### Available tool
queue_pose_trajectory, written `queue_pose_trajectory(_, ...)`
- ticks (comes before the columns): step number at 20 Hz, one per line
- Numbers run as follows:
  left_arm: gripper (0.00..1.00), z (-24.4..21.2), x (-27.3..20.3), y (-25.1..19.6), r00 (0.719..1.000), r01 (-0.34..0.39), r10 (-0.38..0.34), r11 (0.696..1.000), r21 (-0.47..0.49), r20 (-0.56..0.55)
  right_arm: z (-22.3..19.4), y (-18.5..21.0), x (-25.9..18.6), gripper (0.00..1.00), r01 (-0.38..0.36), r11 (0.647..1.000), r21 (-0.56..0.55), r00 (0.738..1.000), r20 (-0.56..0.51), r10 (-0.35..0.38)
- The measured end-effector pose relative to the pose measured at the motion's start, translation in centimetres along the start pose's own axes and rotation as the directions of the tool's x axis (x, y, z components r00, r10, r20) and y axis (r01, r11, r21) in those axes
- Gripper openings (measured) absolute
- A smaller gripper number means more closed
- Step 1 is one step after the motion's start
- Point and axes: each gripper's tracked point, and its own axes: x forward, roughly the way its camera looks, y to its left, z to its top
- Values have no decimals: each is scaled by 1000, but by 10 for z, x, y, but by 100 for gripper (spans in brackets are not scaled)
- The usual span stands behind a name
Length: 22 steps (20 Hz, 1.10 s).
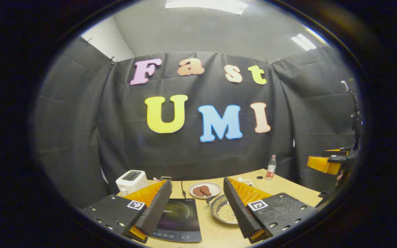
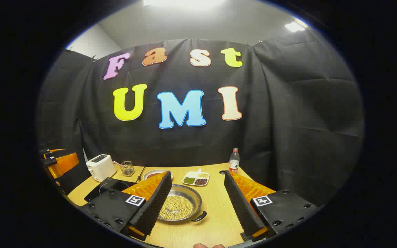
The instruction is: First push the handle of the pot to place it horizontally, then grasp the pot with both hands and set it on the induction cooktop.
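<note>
A round metal pot (image 2: 181, 206) full of pale beans stands on the wooden table, with one dark handle (image 2: 199, 216) at its near right rim. The left gripper view has the same pot (image 1: 223, 212) to the right of the black induction cooktop (image 1: 177, 220), with a handle (image 1: 210, 199) at its far left. My left gripper (image 1: 197, 210) hangs open above the cooktop and pot. My right gripper (image 2: 197, 201) is open too, raised over the pot's right side, holding nothing. The cooktop (image 2: 107, 187) lies left of the pot.
A white toaster (image 2: 101, 167) and a small wire basket (image 2: 127, 168) stand at the back left. A plate of brown pieces (image 1: 204, 190), a divided dish of beans (image 2: 195, 178) and a water bottle (image 2: 234, 160) sit behind the pot. The other gripper (image 1: 329, 162) shows far right.
</note>
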Motion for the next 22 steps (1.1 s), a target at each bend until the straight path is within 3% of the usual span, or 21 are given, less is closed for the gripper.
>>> queue_pose_trajectory(3,88,-3,-5,13,999,-45,45,999,-3,7,-1,4,-3,97,-2,1000,13,1000,-1,2)
queue_pose_trajectory(8,88,-13,-11,14,999,-43,43,999,-17,-13,-10,5,-8,97,8,1000,8,1000,-10,-7)
queue_pose_trajectory(9,92,-14,-12,15,999,-43,42,999,-13,-13,-14,4,-9,97,12,1000,9,1000,-15,-12)
queue_pose_trajectory(22,88,-17,-20,-2,1000,-19,19,1000,-3,-17,-27,2,-6,97,3,1000,5,997,-74,-3)
